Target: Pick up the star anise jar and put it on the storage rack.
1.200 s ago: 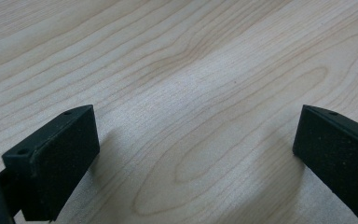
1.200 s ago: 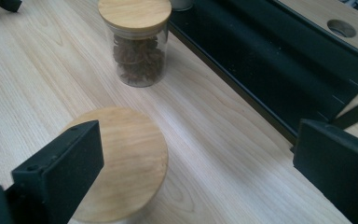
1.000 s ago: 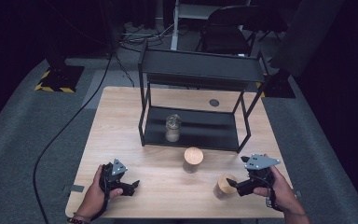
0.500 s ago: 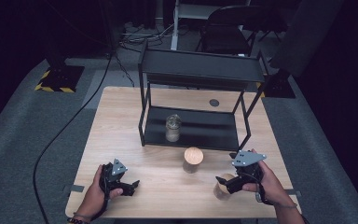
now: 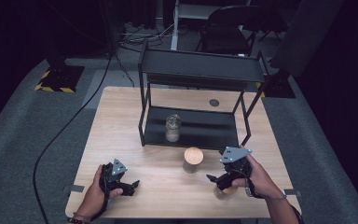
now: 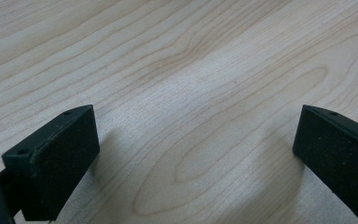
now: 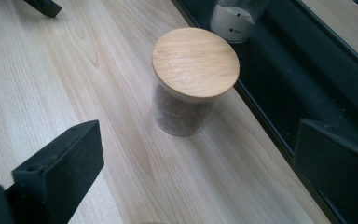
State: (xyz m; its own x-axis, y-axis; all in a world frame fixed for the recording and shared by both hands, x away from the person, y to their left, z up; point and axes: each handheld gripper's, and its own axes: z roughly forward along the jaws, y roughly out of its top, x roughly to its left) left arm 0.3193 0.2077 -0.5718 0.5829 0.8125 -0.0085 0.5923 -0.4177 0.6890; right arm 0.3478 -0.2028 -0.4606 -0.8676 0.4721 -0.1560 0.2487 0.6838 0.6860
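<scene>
Both grippers gape empty — right gripper (image 5: 216, 178) faces the wood-lidded jar (image 7: 192, 79), left gripper (image 5: 129, 185) over bare table (image 6: 191, 60).

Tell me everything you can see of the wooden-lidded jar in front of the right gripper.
The jar is a short clear glass cylinder with a round, flat, pale wooden lid seated on top, closed. Dark brownish contents show through the wall. It stands upright on the wooden table, just in front of the black rack's lower shelf. Nothing grips it: the right gripper is open and short of it.
</scene>
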